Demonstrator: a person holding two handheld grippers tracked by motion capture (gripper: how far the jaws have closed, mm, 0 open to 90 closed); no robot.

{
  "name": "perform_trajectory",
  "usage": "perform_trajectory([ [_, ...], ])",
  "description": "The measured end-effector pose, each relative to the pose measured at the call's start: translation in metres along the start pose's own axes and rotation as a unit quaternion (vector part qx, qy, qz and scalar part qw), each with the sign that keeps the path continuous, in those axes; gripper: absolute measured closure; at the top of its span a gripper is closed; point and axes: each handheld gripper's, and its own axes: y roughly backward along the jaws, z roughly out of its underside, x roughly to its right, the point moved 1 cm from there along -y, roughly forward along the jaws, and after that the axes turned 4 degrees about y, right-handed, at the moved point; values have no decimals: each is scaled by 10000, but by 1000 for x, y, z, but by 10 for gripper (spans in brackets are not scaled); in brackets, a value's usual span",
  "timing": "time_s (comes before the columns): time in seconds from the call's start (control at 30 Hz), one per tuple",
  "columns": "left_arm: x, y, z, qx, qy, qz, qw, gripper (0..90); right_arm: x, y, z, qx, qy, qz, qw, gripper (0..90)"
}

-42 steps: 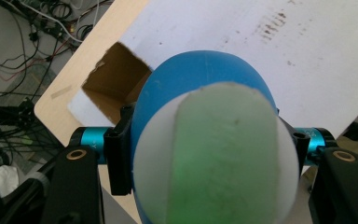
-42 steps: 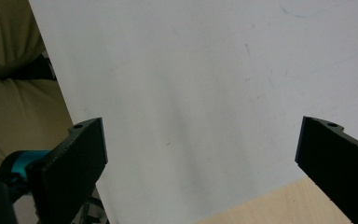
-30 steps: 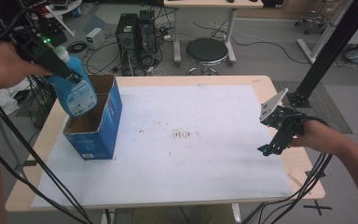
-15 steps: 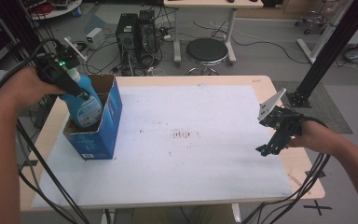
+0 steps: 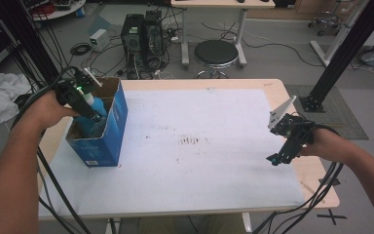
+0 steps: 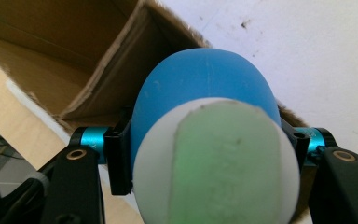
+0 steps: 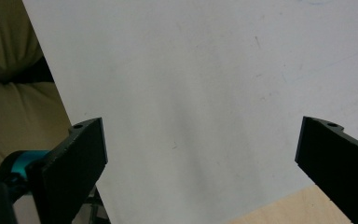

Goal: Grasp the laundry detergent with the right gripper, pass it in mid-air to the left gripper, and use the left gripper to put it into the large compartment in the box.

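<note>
A blue bottle (image 5: pixel 94 112) with a white cap stands partly down inside the open blue cardboard box (image 5: pixel 108 141) at the table's left side. My left gripper (image 5: pixel 88 103) is shut on it near its top. In the left gripper view the bottle's blue body (image 6: pixel 205 84) and its white cap (image 6: pixel 223 163) sit between the jaws of the left gripper (image 6: pixel 209 151), above the box's brown inside (image 6: pixel 74 51). My right gripper (image 5: pixel 278 157) hovers open near the right edge of the white mat (image 5: pixel 199 161). The right gripper (image 7: pixel 200 154) has nothing between its jaws, just the mat (image 7: pixel 191 70) below.
The wooden table edge (image 5: pixel 316 175) runs just right of the right hand. Cables hang off the front left corner (image 5: pixel 53 195). Behind the table are computer towers (image 5: pixel 141 29), a round stool (image 5: pixel 216 52) and a black frame post (image 5: pixel 345 48).
The left hand has come down with the bottle, which was above the box and now sits lower inside it. The right hand has not moved.
</note>
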Motion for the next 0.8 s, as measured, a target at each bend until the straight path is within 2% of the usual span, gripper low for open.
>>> perform_trajectory([
  [0.17, -1, -10, 5, -26, 16, 32, 10000, 381, 0, -3, -1, 19, 18, -50, 10000, 11],
  [0.5, 0, -38, 11, -236, 23, 167, 9996, 380, -1, -8, -2, -15, 18, -89, 10000, 11],
  [0.57, -2, -39, 11, -169, 73, 174, 9997, 380, 1, -7, -1, 3, 13, -85, 10000, 11],
  [0.8, -4, -41, 9, -194, 106, 210, 9995, 379, 1, -7, 0, 6, 4, -73, 10000, 11],
])
